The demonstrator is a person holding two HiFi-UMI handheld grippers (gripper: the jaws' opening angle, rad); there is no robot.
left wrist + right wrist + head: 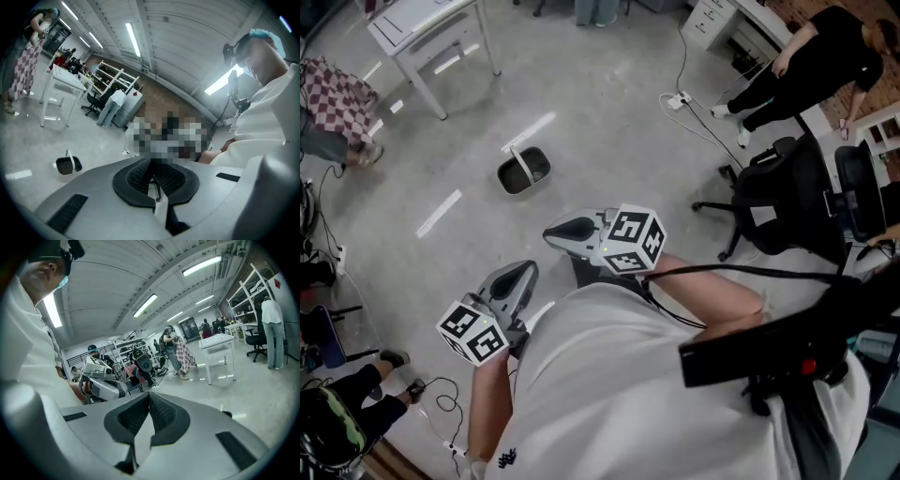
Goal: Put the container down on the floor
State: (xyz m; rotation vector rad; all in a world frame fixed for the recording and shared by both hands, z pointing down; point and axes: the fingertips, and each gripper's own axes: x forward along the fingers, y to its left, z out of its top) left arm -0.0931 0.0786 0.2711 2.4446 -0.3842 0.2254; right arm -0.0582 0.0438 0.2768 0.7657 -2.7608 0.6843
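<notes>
Left gripper: jaws clenched pad to pad, nothing between them. It is held low by my left side in the head view, marker cube toward me. Right gripper: jaws also pressed together and empty. It is held in front of my chest, just beside the left one and slightly ahead of it. Neither gripper touches anything. The container, a small dark bucket with a pale bail handle, stands upright on the concrete floor, ahead of both grippers and well apart from them, a little to the left of the right gripper's tip. In the left gripper view the container sits low and to the left of the jaws, handle raised across its mouth. Its inside reads uniformly dark and I cannot tell whether anything lies in it. Farther out: a white table beyond the container to the left, a black office chair to my right, a person in black bending near it, a person in a checkered garment at the left edge, and a white cable with a power strip on the floor.
</notes>
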